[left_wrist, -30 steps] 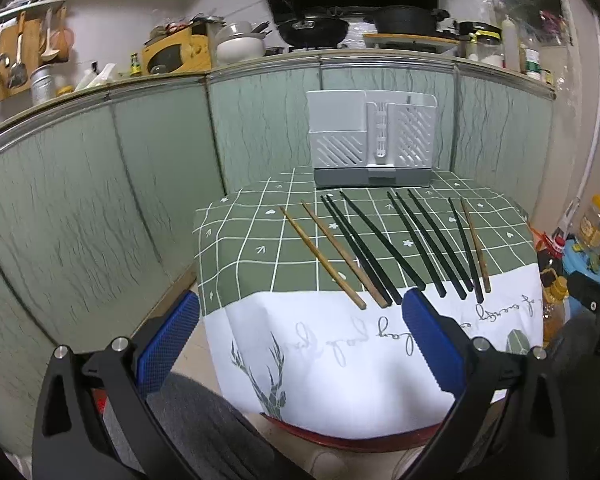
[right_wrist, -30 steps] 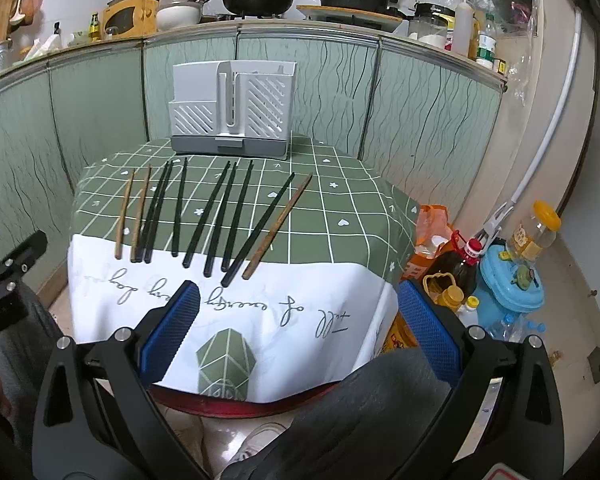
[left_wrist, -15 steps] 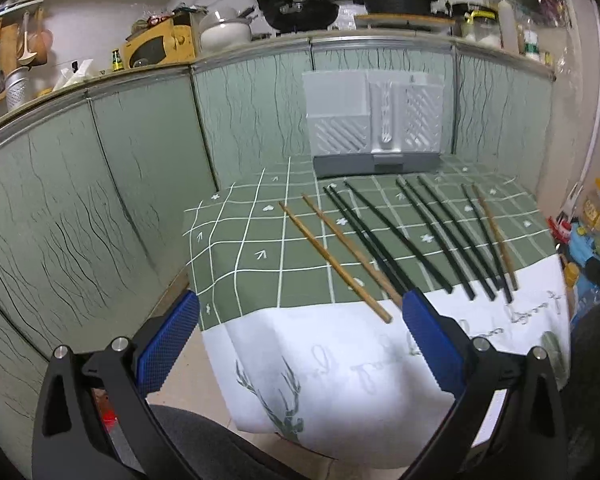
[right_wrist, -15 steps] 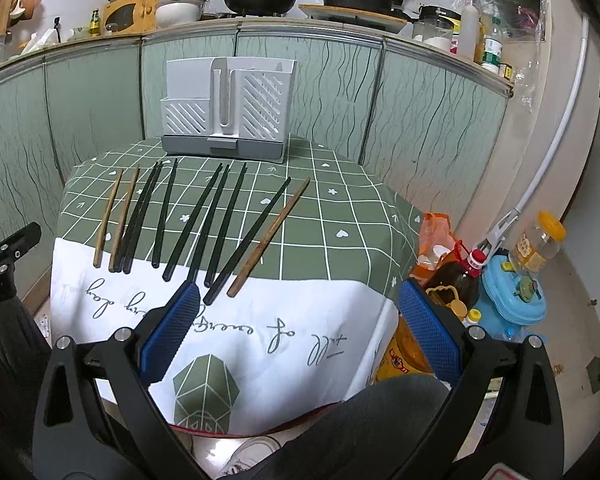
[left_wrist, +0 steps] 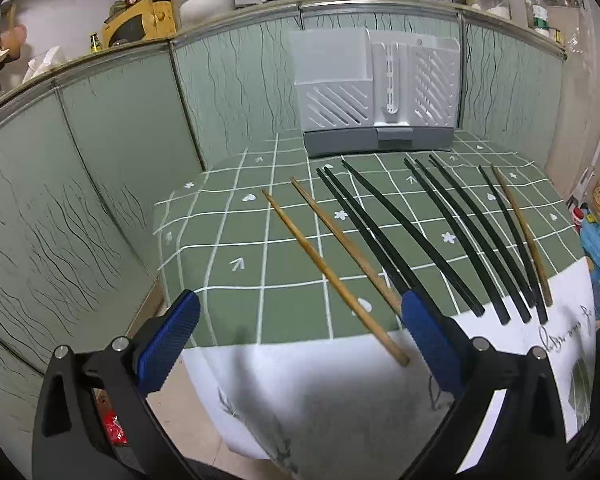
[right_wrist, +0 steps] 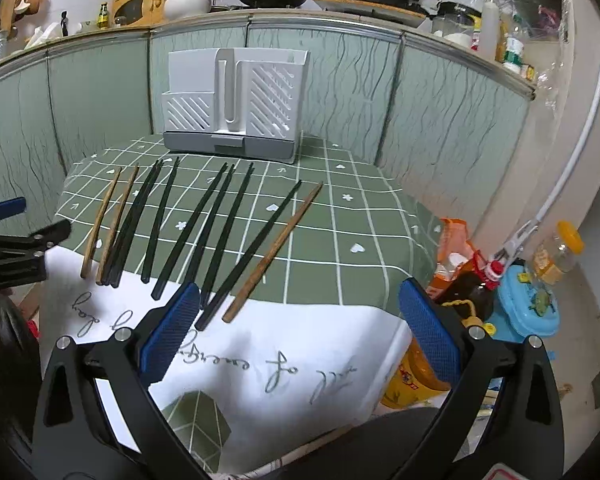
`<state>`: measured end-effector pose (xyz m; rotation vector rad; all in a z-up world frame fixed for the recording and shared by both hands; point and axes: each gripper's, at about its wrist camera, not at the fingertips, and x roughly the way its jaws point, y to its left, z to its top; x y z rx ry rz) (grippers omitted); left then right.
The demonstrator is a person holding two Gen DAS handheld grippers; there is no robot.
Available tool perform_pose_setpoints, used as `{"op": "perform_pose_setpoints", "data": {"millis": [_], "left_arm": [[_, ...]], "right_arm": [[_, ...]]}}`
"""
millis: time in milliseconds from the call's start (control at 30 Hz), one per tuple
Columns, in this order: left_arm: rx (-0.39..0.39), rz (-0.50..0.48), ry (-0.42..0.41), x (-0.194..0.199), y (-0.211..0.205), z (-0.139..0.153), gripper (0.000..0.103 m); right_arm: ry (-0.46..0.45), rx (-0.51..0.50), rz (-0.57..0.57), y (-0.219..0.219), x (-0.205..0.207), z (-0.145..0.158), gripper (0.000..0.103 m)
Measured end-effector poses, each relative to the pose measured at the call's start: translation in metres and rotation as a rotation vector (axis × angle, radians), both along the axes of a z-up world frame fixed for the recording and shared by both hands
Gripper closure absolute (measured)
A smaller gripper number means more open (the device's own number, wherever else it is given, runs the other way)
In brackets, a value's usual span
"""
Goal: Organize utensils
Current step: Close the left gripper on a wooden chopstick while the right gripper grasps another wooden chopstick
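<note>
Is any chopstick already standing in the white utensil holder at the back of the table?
No, the white utensil holder looks empty, and all the chopsticks lie flat on the green checked tablecloth.

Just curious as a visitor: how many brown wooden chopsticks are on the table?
3. The leftmost wooden chopstick and second wooden chopstick lie side by side at the row's left end; the right wooden chopstick at its right end. None appears hidden.

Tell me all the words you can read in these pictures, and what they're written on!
"of": cursive writing on the white front of the tablecloth; the words beside it are too loopy to read for sure.
Labels on the bottles on the counter shelf and on the jar beside the table: too small and blurry.
</note>
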<state>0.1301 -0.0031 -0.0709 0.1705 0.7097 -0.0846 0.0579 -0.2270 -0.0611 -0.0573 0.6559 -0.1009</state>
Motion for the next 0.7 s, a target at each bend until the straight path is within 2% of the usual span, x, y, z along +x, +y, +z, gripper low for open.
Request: {"op": "perform_pose_setpoints", "data": {"millis": [100, 300, 367, 433, 467, 567, 700], "left_arm": [[0.011, 0.009, 0.031, 0.011, -0.007, -0.008, 0.014], [0.001, 0.054, 0.090, 0.029, -0.010, -0.022, 0.023], [0.000, 0.063, 0.110, 0.032, -0.011, -0.027, 0.030], [0.007, 0.074, 0.128, 0.035, -0.013, -0.031, 0.042], [-0.008, 0.079, 0.141, 0.036, -0.012, -0.034, 0.044], [-0.022, 0.087, 0.130, 0.036, -0.012, -0.034, 0.049], [-0.035, 0.099, 0.115, 0.037, -0.012, -0.034, 0.053]], "right_arm": [[0.025, 0.016, 0.001, -0.004, 0.012, -0.005, 0.008], [0.069, 0.050, -0.023, -0.014, 0.031, -0.016, 0.008], [0.084, 0.065, -0.031, -0.017, 0.035, -0.019, 0.008], [0.093, 0.078, -0.032, -0.019, 0.039, -0.023, 0.008], [0.095, 0.080, -0.031, -0.020, 0.040, -0.024, 0.008], [0.103, 0.074, -0.026, -0.018, 0.046, -0.029, 0.010], [0.127, 0.075, -0.030, -0.016, 0.053, -0.036, 0.018]]}}
